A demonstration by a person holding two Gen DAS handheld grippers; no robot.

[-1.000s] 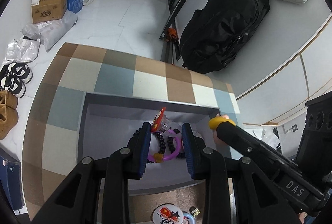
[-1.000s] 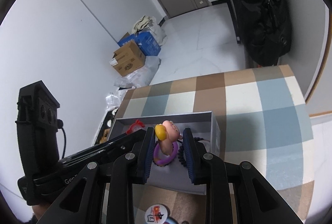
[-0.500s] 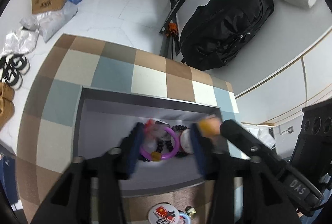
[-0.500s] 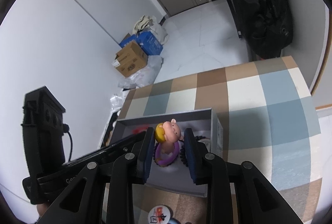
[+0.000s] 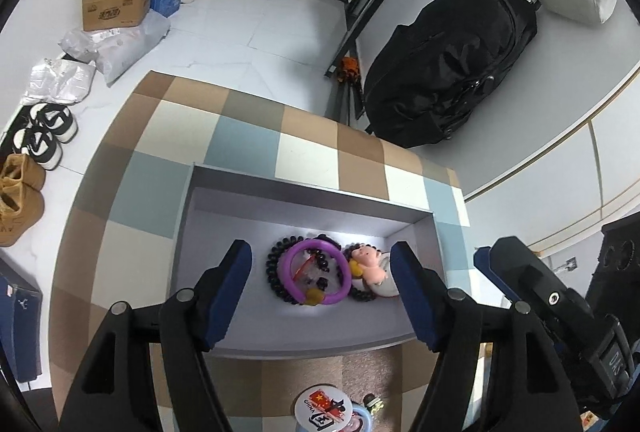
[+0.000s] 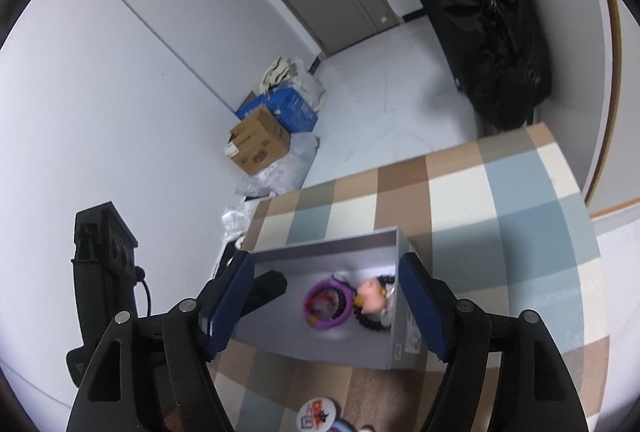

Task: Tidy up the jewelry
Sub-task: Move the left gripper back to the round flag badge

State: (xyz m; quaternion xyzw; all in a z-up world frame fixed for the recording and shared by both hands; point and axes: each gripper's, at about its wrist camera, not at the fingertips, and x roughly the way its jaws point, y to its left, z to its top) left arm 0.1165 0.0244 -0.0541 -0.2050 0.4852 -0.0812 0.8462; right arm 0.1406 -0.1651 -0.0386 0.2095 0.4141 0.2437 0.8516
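A grey box (image 5: 308,185) (image 6: 394,346) stands on the checkered table. Inside lie a purple ring (image 5: 289,274) (image 6: 308,298), a black bead bracelet (image 5: 272,264), a small red charm (image 5: 306,266) and a pink pig charm (image 5: 370,264) (image 6: 370,296). My left gripper (image 5: 322,284) is open above the box and holds nothing. My right gripper (image 6: 326,302) is open above the box and holds nothing. The right gripper's body (image 5: 560,312) shows at the right of the left wrist view.
A round badge (image 5: 322,410) (image 6: 318,414) lies on the table in front of the box. On the floor are a black bag (image 5: 448,59), cardboard box (image 5: 116,1) and shoes (image 5: 44,131).
Both grippers opened and let go. The red charm and the pink pig charm dropped into the box beside the purple ring. Both grippers rose.
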